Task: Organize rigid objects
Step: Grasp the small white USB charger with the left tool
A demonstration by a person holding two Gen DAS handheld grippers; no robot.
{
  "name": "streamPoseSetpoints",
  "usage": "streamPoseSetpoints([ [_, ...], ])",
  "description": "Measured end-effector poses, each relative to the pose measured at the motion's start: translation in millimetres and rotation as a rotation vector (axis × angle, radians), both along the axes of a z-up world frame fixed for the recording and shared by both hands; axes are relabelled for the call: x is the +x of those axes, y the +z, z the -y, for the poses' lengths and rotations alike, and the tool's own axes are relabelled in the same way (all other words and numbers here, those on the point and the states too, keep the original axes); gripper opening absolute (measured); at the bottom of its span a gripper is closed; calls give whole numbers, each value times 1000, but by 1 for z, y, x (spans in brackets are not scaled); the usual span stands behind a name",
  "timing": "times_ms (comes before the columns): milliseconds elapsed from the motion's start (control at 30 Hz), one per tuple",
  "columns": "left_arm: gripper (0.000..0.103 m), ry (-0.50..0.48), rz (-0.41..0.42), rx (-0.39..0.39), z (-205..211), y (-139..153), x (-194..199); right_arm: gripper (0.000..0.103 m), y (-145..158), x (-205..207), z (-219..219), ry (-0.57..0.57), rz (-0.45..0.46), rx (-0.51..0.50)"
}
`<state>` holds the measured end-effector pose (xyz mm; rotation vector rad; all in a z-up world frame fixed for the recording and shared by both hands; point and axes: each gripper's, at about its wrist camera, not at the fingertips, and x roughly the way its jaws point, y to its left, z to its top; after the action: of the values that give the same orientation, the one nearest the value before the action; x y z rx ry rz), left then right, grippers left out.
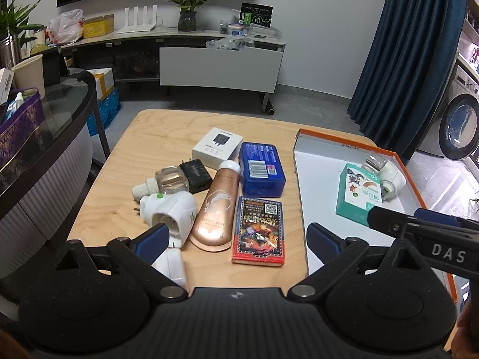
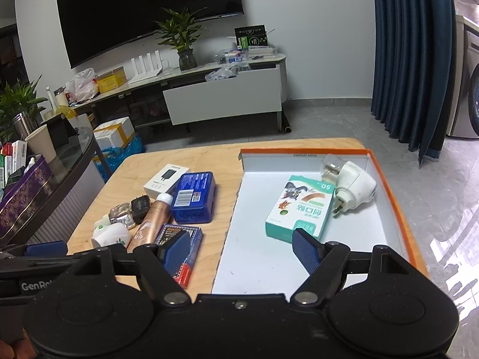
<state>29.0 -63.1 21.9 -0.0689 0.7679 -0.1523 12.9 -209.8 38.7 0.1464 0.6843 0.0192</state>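
Several rigid objects lie on the wooden table (image 1: 125, 161): a red card box (image 1: 259, 229), a gold tube (image 1: 217, 206), a blue case (image 1: 262, 169), a white charger box (image 1: 217, 146), a black adapter (image 1: 196, 175), a clear bottle (image 1: 167, 181) and a white plug-in device (image 1: 172, 212). An orange-rimmed white tray (image 2: 389, 185) holds a teal box (image 2: 299, 209) and a white plug (image 2: 354, 184). My left gripper (image 1: 236, 239) is open and empty, just above the card box. My right gripper (image 2: 241, 249) is open and empty over the tray's near left edge.
A white block (image 1: 172, 264) lies at the table's near edge under my left finger. A dark glass counter (image 1: 45, 137) with boxes stands to the left. A TV cabinet (image 1: 209, 59) is behind and a blue curtain (image 1: 404, 59) to the right.
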Motion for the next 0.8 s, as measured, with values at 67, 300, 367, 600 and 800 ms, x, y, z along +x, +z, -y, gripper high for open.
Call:
streamPoseSetpoints([
  [67, 101, 3, 0, 2, -2, -1, -2, 89, -3, 0, -3, 1, -7, 2],
  [300, 101, 45, 23, 21, -22, -9, -11, 89, -10, -2, -13, 35, -10, 28],
  [367, 101, 77, 19, 41, -32, -16, -14, 89, -11, -5, -15, 40, -5, 20],
  [600, 101, 172, -41, 48, -64, -50, -11, 89, -18, -9, -17, 36, -19, 49],
  [800, 93, 137, -32, 64, -59, -64, -2, 89, -24, -8, -22, 47, -38, 47],
])
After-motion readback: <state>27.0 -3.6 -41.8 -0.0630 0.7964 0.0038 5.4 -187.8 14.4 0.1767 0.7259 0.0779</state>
